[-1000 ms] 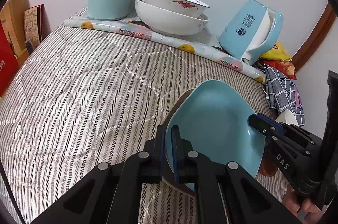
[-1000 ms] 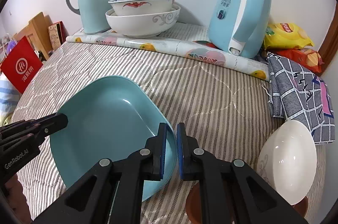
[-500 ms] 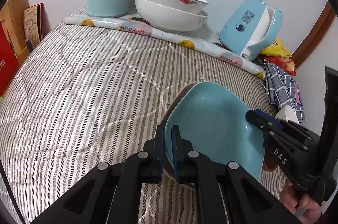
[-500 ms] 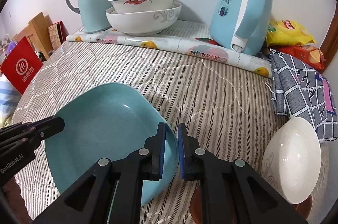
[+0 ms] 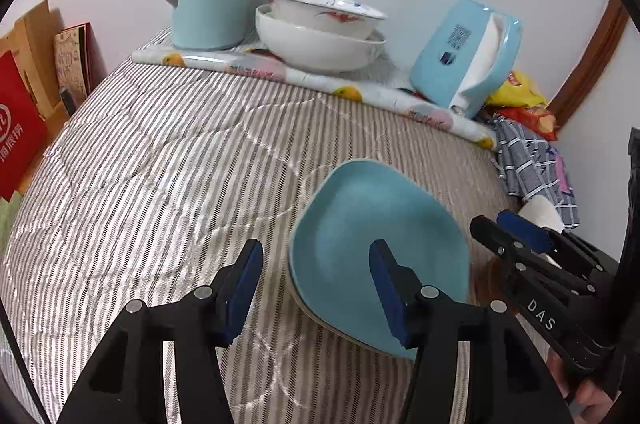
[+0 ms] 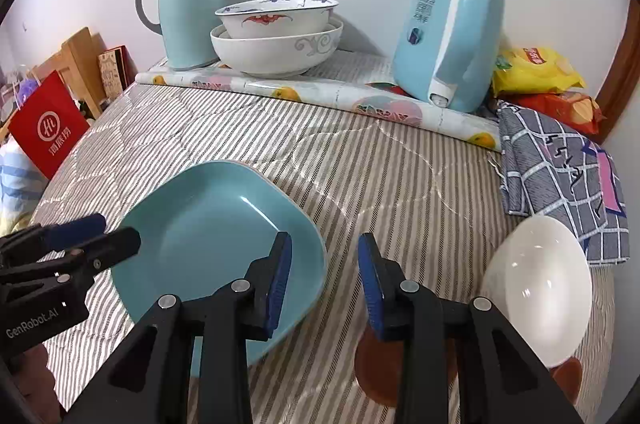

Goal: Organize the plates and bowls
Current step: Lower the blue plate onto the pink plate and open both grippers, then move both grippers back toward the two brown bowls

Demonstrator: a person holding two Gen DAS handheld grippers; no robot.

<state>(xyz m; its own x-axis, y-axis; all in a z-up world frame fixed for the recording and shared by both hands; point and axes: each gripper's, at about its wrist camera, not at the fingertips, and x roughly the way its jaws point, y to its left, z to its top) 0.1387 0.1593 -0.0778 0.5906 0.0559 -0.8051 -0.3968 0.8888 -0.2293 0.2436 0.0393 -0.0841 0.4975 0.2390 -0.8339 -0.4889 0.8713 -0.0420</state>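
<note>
Plate (image 6: 208, 244) lies between grippers marked "GenRobot.AI" (image 6: 68, 244) and "DAS" (image 5: 516, 236).

The plate (image 6: 216, 244) lies on the bedspread (image 6: 360, 176), left of the bowl (image 6: 538, 298), stacked bowls (image 6: 276, 40) behind.

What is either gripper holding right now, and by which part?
Nothing. The left gripper and right gripper are both open, and the teal plate lies free on the striped bedcover.
</note>
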